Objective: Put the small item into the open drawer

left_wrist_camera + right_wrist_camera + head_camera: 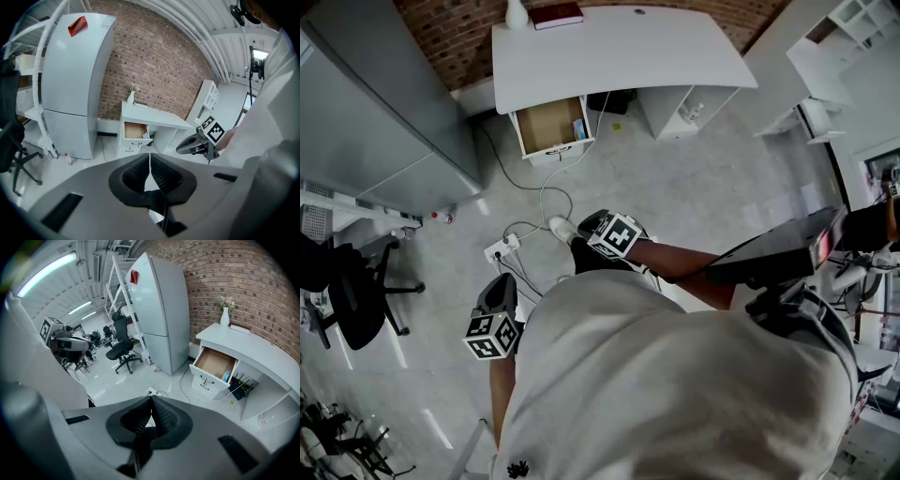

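Jaws of left gripper and right gripper noted closed, empty, well short of open drawer. A small yellowish item, presumably the task's, seen on floor just right of drawer; judged light, best pinched across its edges.

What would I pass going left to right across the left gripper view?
Office chair → refrigerator → open drawer → right tool.
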Tool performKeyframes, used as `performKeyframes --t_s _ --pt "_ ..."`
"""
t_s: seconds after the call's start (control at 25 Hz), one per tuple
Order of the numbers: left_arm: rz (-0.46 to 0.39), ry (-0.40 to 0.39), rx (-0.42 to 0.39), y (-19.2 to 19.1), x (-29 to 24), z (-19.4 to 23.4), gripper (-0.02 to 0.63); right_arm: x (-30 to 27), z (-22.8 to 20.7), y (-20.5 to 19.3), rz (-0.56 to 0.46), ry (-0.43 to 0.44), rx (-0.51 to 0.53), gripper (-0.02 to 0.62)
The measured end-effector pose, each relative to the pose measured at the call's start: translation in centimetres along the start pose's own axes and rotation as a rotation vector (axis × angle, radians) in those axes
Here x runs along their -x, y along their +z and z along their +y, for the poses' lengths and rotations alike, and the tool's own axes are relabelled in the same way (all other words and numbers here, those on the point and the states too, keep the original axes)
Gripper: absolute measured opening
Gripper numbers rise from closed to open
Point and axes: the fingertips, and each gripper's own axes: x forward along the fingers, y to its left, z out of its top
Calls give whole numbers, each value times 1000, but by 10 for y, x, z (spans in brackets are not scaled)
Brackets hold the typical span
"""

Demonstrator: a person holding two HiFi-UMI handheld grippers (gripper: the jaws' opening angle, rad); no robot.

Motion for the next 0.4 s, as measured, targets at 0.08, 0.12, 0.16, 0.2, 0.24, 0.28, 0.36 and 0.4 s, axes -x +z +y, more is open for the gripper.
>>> performKeyframes --t_s 0.08,0.12,0.16,0.2,0.24,0.28,0.36,0.4 --pt "2 -2 -3 -1 0 0 29 1 0 -1 0 -3 -2 29" --pt "3 -2 -7 -1 -1 0 29 1 -1 -2 1 -4 -3 29" --pt "4 -2 -12 0 -2 0 29 1 -2 -2 2 -6 -4 29" --pt "6 1 -21 1 -3 2 29 0 -3 -1 2 -6 -4 29" --pt "8 6 -32 1 -4 3 29 -1 -4 1 3 -7 -4 29" --pt "11 11 -44 2 -4 4 29 -2 -5 2 3 -7 -4 29" --pt "17 16 -62 3 -5 6 29 -3 -7 5 3 -8 -4 29" --pt "20 17 -68 3 -6 6 29 -3 -8 6 3 -9 -4 29"
